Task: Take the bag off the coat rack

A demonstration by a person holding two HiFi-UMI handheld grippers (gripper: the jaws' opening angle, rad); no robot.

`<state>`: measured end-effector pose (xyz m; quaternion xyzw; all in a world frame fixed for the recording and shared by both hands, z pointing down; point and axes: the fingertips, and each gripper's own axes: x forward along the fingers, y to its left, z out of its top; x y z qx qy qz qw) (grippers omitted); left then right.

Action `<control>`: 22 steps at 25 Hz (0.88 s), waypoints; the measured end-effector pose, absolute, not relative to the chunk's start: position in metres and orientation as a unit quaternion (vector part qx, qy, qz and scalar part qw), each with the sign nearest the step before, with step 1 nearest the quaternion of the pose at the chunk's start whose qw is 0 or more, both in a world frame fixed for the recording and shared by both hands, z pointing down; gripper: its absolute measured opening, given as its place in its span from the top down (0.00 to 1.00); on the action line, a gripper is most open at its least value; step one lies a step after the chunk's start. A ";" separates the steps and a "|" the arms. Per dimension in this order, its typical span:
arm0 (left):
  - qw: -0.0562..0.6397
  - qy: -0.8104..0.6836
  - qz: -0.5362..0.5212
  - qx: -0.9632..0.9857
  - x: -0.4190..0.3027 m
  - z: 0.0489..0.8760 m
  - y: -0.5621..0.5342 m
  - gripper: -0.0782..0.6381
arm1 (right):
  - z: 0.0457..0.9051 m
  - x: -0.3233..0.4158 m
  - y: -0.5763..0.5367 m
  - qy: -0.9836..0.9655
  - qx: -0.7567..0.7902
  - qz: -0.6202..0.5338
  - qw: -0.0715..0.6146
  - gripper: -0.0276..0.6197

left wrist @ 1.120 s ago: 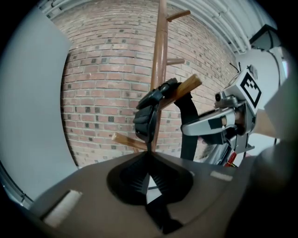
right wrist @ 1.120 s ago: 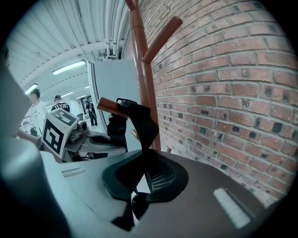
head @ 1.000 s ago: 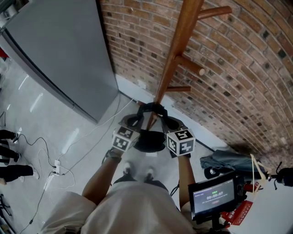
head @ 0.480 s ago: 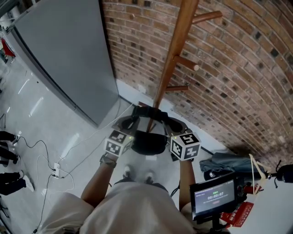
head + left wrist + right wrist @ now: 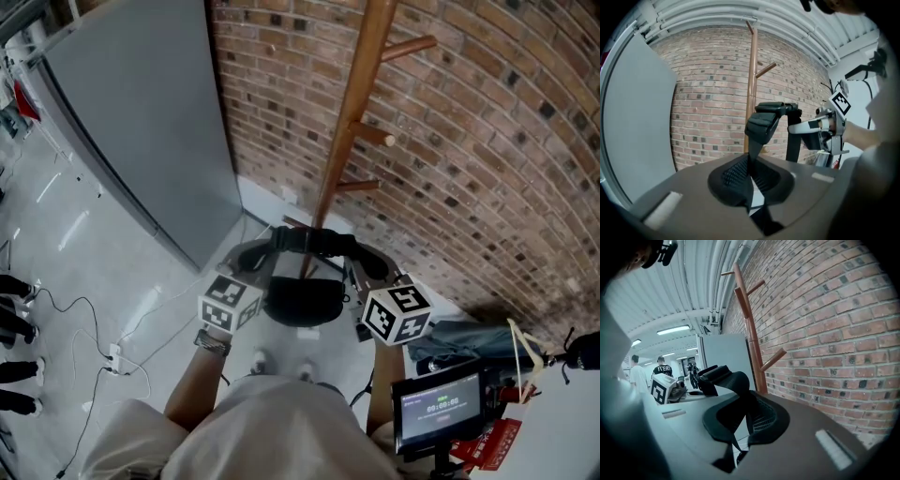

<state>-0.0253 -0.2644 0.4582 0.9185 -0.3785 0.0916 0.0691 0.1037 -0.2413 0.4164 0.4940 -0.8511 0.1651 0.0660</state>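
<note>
Bag (image 5: 302,302): small, black, hanging from strap (image 5: 314,240) just in front of coat rack (image 5: 349,122) pole. Left gripper (image 5: 751,174) and right gripper (image 5: 749,420) both clenched on strap, one each side. Judged light, soft, likely to swing. Best held by strap, kept taut.

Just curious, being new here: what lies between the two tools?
In the head view, a black padded strap spans from the left tool to the right tool, both shut on it; the bag hangs beneath.

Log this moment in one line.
left hand-held gripper: shut on strap | right hand-held gripper: shut on strap | bag: hangs below strap | coat rack: behind bag
</note>
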 end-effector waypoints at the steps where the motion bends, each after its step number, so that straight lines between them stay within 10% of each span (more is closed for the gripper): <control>1: 0.067 -0.378 0.086 0.919 -0.026 0.453 -0.262 0.88 | 0.411 0.104 -0.239 -0.851 0.495 0.163 0.063 0.95; 22: 0.018 -0.366 -0.014 0.930 -0.045 0.344 -0.226 0.88 | 0.307 0.097 -0.196 -0.881 0.462 0.103 -0.031 0.95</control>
